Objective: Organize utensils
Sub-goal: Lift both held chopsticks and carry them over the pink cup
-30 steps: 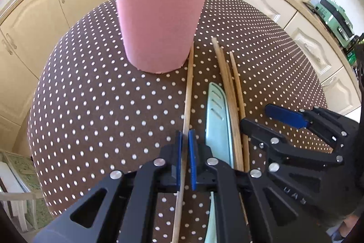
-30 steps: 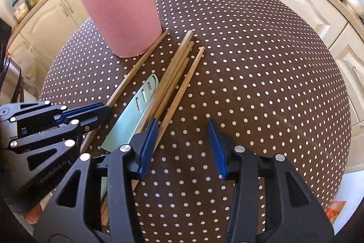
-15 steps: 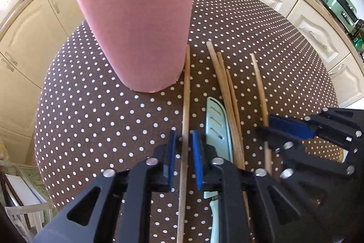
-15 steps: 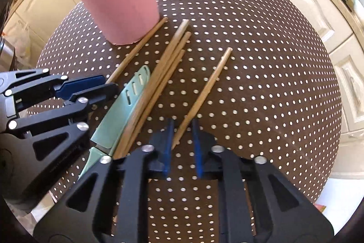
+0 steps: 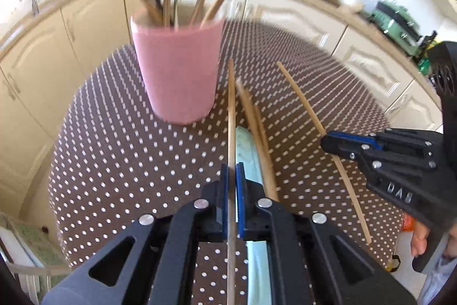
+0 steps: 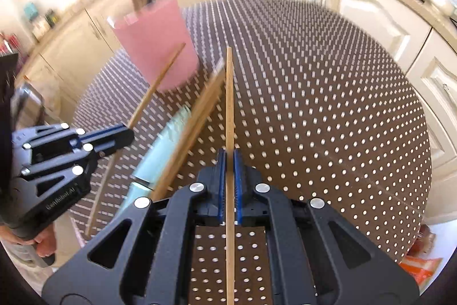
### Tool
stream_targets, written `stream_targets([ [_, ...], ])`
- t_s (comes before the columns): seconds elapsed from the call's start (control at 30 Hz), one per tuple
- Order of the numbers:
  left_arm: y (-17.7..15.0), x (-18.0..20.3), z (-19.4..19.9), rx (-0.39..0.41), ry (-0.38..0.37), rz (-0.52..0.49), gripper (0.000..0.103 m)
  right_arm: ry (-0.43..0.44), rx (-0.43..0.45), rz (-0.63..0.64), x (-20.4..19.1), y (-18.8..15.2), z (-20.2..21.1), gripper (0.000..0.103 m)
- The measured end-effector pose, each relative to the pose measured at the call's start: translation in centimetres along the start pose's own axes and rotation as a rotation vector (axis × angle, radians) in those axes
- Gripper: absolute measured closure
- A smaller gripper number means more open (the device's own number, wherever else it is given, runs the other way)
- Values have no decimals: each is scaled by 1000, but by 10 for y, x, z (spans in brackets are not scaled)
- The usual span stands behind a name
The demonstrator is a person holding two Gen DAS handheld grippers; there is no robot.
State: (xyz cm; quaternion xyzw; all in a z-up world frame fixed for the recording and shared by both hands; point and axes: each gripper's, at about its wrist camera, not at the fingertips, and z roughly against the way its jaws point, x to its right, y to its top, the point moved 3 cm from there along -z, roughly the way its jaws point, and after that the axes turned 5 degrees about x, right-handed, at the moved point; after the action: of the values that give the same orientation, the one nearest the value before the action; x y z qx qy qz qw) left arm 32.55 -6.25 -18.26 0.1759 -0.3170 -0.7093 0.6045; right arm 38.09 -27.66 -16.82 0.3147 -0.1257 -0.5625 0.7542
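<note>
A pink cup [image 5: 178, 67] holding several wooden sticks and metal utensils stands at the far side of the dotted table [image 5: 114, 150]; it also shows in the right wrist view [image 6: 157, 39]. My left gripper [image 5: 232, 173] is shut on a wooden chopstick [image 5: 231, 110] and holds it above the table. My right gripper [image 6: 229, 162] is shut on another chopstick [image 6: 229, 105], also lifted. The right gripper with its chopstick shows in the left wrist view [image 5: 337, 143]. A pale green knife [image 5: 248, 156] and two more chopsticks [image 5: 257, 133] lie on the table between the grippers.
Cream kitchen cabinets [image 5: 300, 16] curve round behind the table. A green appliance [image 5: 397, 19] sits on the counter at the right. An orange packet [image 6: 420, 267] lies on the floor at the right edge of the table.
Both grippers have risen off the table, each lifting its chopstick. The right gripper closed on its chopstick half a second ago. The views have tilted up toward the cup.
</note>
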Motion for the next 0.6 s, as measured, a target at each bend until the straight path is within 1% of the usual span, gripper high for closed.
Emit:
stream_targets([
  [0.07, 1, 3, 14, 56, -15, -12, 98, 27, 84, -9, 1, 4, 19, 97],
  [0.27, 8, 6, 62, 289, -44, -43, 98, 97, 324, -15, -7, 14, 74, 97],
  [0.37, 15, 9, 88, 384, -72, -32, 98, 140, 457, -16, -15, 20, 100, 97],
  [0.43, 22, 3, 100, 448, -81, -21, 98, 163, 539, -10, -20, 28, 112, 97],
  [0.53, 27, -3, 118, 530, -94, -5, 98, 188, 624, 14, -39, 35, 122, 97],
  [0.6, 32, -6, 129, 591, -80, 7, 98, 185, 668, 29, -44, 43, 121, 97],
])
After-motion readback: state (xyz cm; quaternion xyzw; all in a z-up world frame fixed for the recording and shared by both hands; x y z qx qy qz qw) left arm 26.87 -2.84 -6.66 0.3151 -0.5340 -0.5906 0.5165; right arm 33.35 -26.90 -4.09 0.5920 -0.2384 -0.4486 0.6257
